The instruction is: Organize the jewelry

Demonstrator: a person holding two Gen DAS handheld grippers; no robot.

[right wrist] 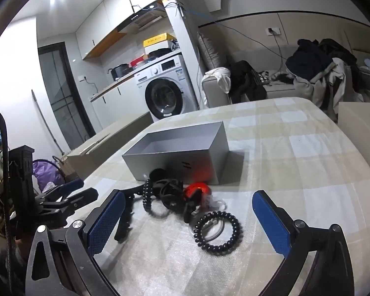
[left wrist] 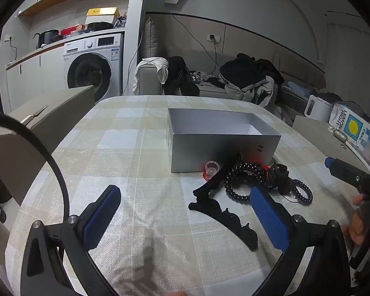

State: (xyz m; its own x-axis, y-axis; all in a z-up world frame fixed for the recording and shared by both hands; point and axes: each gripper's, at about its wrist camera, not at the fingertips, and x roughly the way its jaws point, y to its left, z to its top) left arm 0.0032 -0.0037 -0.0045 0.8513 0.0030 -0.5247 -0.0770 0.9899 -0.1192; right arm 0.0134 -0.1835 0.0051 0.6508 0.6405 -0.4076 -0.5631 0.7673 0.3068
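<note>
An open grey box [left wrist: 222, 145] [right wrist: 180, 155] stands on the checked tablecloth. In front of it lies a jewelry pile: a black bead bracelet [left wrist: 244, 171] [right wrist: 147, 197], a black coil band [left wrist: 302, 193] [right wrist: 218, 233], a black lace strip [left wrist: 224, 213] [right wrist: 124, 218], a red piece [right wrist: 197, 190] and a small clear ring [left wrist: 211, 168]. My left gripper [left wrist: 185, 214] is open, low over the cloth just left of the pile. My right gripper [right wrist: 187, 219] is open too, with the coil band lying between its fingers, untouched. Each gripper shows at the edge of the other's view.
Cardboard boxes [left wrist: 49, 118] stand off the table's left side. A washing machine [left wrist: 91, 66] and a sofa heaped with clothes [left wrist: 246, 79] are behind. A white kettle [left wrist: 317, 108] and a lemon-print carton [left wrist: 350, 125] sit at the right. The table [left wrist: 125, 148] is bare left of the box.
</note>
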